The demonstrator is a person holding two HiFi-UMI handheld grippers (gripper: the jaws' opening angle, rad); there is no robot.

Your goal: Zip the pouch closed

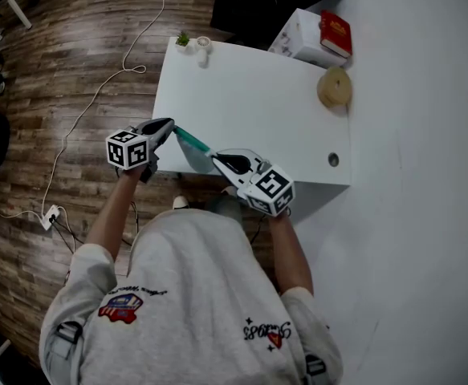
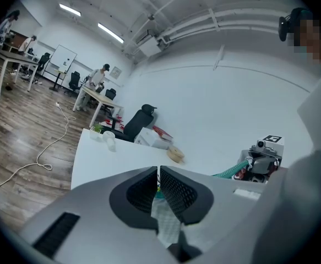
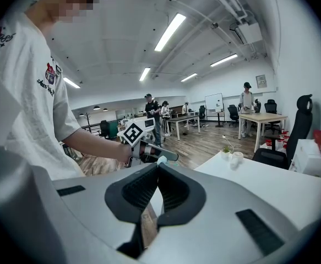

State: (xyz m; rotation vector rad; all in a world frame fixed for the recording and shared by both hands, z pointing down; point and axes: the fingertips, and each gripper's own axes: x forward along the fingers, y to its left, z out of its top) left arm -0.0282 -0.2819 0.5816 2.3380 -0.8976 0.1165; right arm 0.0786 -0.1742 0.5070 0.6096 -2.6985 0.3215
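Note:
A pale see-through pouch [image 1: 195, 152] with a teal zip edge [image 1: 190, 139] hangs stretched between my two grippers, above the near edge of the white table [image 1: 250, 103]. My left gripper [image 1: 172, 126] is shut on the pouch's left end; in the left gripper view its pads [image 2: 173, 193] pinch the pale mesh fabric [image 2: 166, 221]. My right gripper [image 1: 216, 160] is shut on the right end; in the right gripper view a flap with a brownish label [image 3: 147, 225] sits between its closed jaws. Each gripper view shows the other gripper [image 2: 262, 157] [image 3: 152, 150] across the pouch.
At the table's far edge stand a small potted plant [image 1: 183, 39] and a white cup [image 1: 203, 46]; a tan roll [image 1: 335, 87] lies at the right. Beyond are a white box with a red book [image 1: 335, 33] and a black chair [image 1: 246, 10]. A cable [image 1: 97, 95] trails over the wooden floor.

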